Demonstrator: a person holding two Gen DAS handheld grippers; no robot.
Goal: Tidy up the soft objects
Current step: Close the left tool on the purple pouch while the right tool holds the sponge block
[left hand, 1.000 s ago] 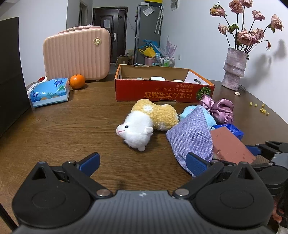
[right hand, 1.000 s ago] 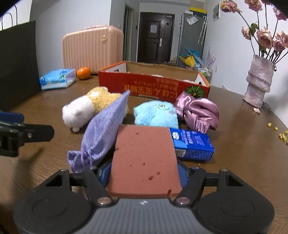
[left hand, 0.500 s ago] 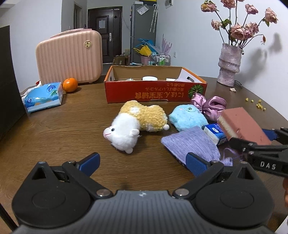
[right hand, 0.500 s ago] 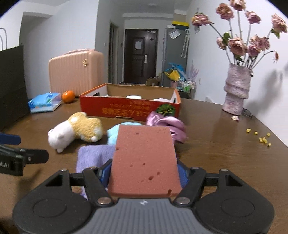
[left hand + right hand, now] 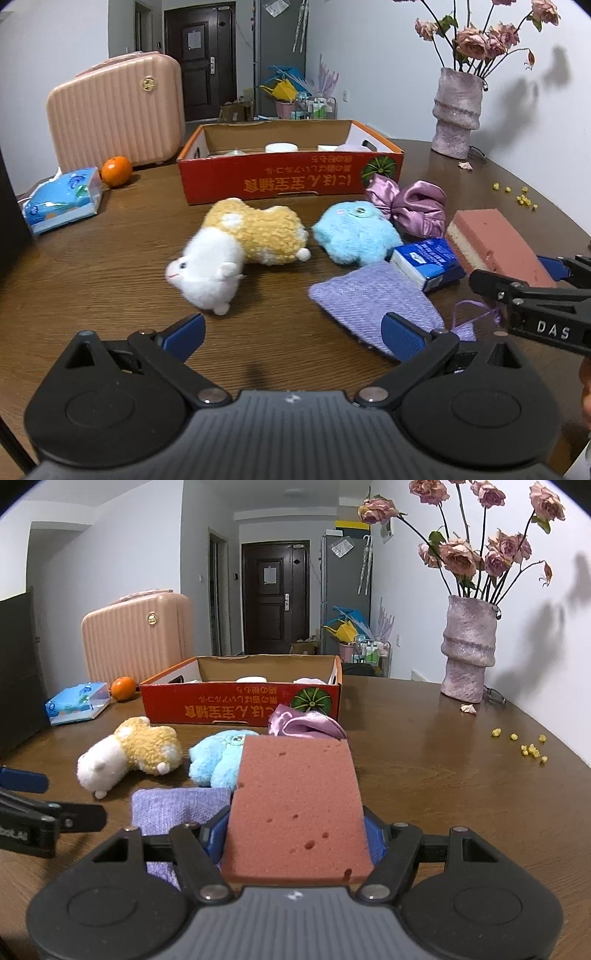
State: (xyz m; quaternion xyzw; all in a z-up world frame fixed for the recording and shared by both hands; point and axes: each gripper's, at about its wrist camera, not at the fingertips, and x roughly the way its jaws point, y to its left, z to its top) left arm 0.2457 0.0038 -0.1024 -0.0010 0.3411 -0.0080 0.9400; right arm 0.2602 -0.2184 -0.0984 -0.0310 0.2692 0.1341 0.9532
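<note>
In your left wrist view, your left tool [image 5: 291,330] sits low centre, jaws wide apart and empty above the tabletop [image 5: 110,288]. The plush [image 5: 236,251] lies up and left of it, the pouch [image 5: 373,299] beside its right finger, the blue toy [image 5: 354,236] further up. At the right edge, your right tool [image 5: 295,836] is clamped on the sponge [image 5: 295,805], lifted clear of the tabletop, above the pouch, short of the box [image 5: 240,705].

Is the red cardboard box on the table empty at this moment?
Not empty. The red cardboard box is open-topped, and a white round item and a pale lilac item show above its front wall.
</note>
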